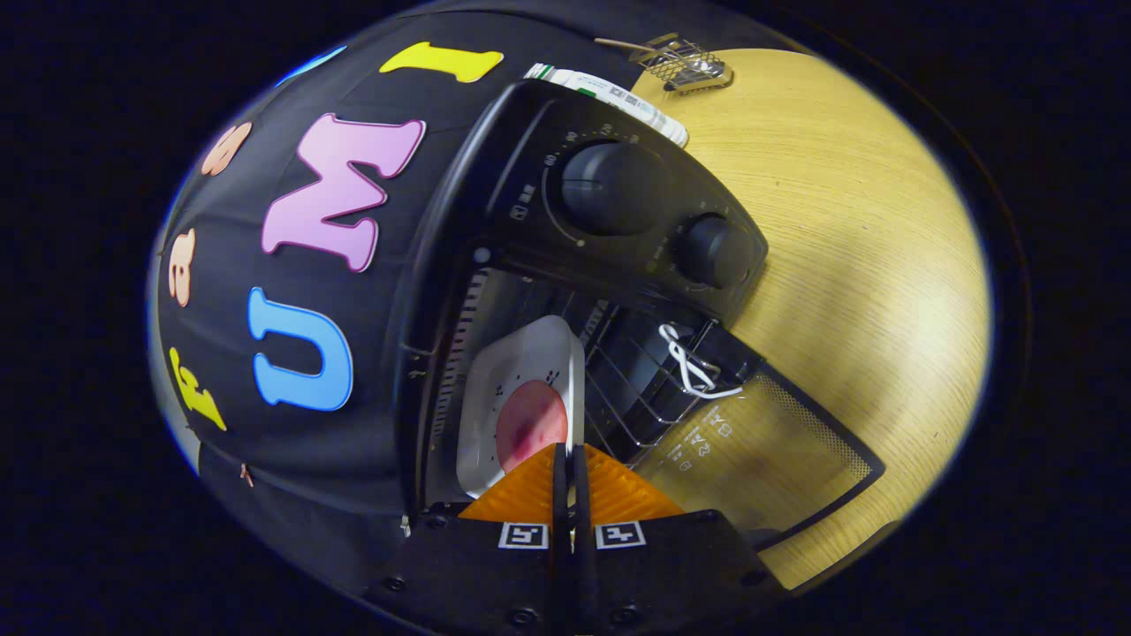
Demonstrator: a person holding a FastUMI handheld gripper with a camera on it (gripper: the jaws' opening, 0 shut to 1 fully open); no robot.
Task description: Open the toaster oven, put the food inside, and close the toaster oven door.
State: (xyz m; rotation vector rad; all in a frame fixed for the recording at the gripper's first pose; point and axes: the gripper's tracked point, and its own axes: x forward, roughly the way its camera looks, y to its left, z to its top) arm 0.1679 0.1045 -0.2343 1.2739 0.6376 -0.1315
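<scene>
the view is rolled sideways, looking along the gripper (570, 468) into a black toaster oven (565, 291) that stands on a pale wooden table (848, 247). the oven's glass door (760, 459) hangs fully open, lying flat out over the tabletop, with small white symbols printed near its hinge edge and a dotted border around the pane. a white handle or clip (698, 367) shows where the door meets the oven body

inside the oven cavity, a white square plate (508, 397) rests on the wire rack (632, 389); on the plate sits a round pinkish-red piece of food (530, 424) (it looks like a slice of meat, though this cannot be told for certain). the plate's near edge runs between the two fingers, which are pressed close together on it, pinching the rim just ahead of the food

on the oven's control panel are two dark round knobs: a larger knob (610, 185) ringed with white dial markings and a smaller knob (711, 252) beside it

beyond the oven, at the far side of the table, lie a white box (610, 97) with green and black print and a small wire basket (685, 64)
</scene>
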